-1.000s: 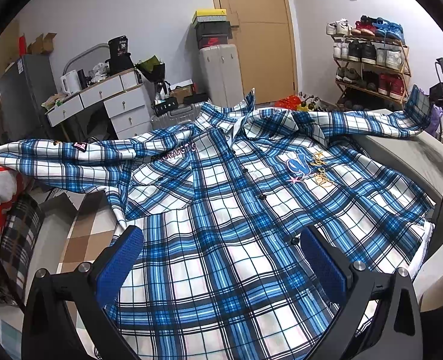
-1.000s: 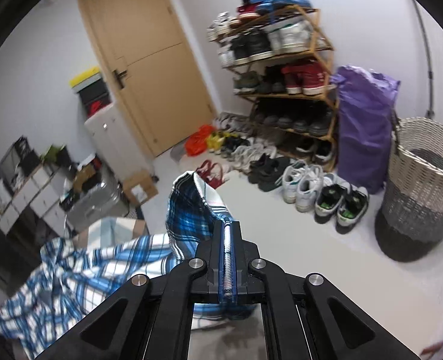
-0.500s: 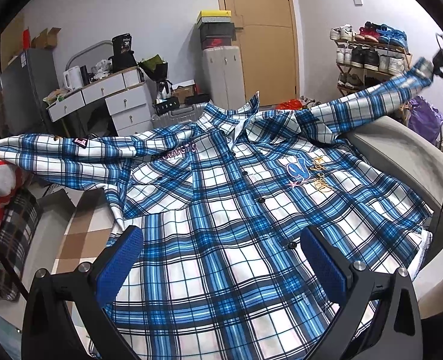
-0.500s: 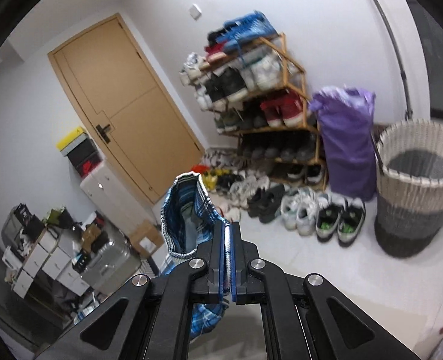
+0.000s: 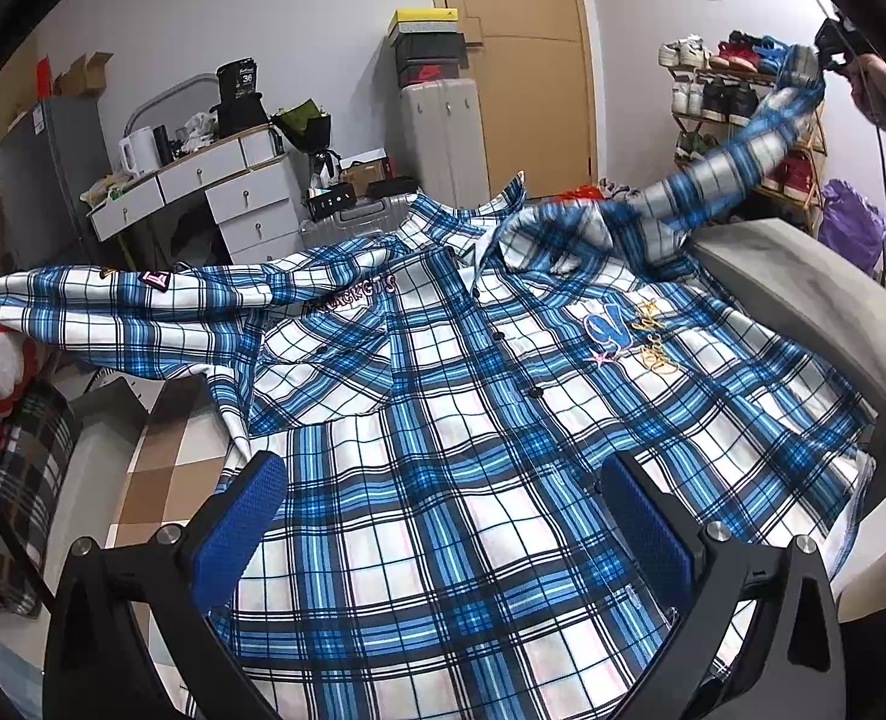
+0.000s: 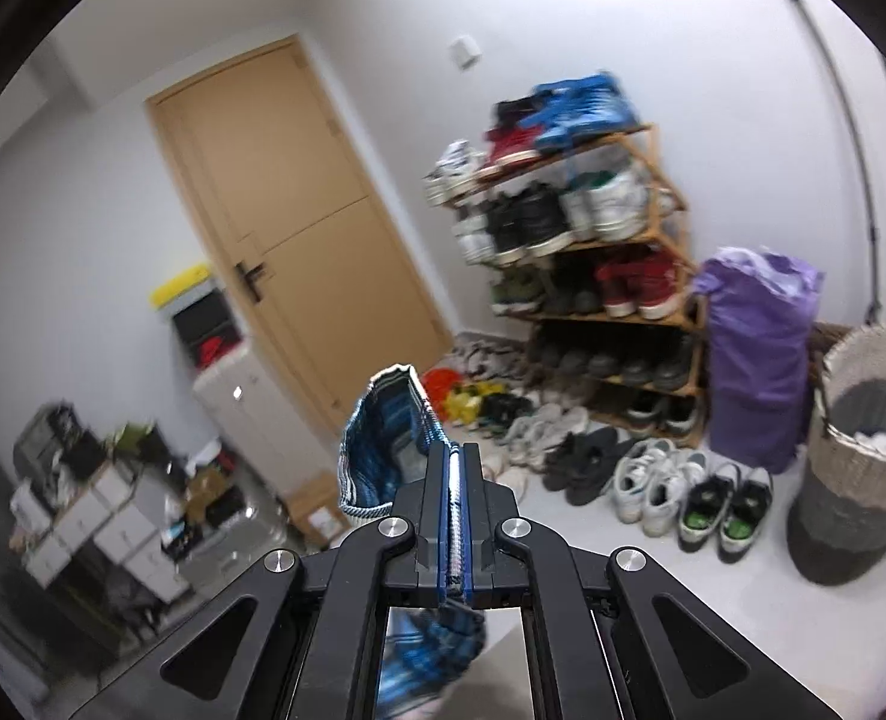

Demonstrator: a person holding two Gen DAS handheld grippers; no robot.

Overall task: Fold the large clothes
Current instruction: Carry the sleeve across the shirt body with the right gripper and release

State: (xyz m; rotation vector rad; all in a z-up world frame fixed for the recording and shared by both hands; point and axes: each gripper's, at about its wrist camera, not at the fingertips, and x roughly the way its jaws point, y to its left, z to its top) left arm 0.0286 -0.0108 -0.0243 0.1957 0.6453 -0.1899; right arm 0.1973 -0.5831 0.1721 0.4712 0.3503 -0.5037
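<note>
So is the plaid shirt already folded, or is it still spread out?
Spread, not folded: the plaid shirt lies open, front up, on the grey surface. One sleeve is lifted, its cuff clamped in the right gripper.

A grey counter [image 5: 802,294] fills the centre and right of the frame. A blue and white plaid shirt [image 5: 443,450] lies spread directly on it, covering most of its top.

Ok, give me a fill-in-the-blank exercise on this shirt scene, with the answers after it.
1. The right gripper is shut on the shirt's ____.
2. The left gripper hovers over the shirt with its jaws ____.
3. The shirt's pattern is blue and white ____.
4. Behind the raised sleeve stands a rack full of ____.

Answers: sleeve; open; plaid; shoes
</note>
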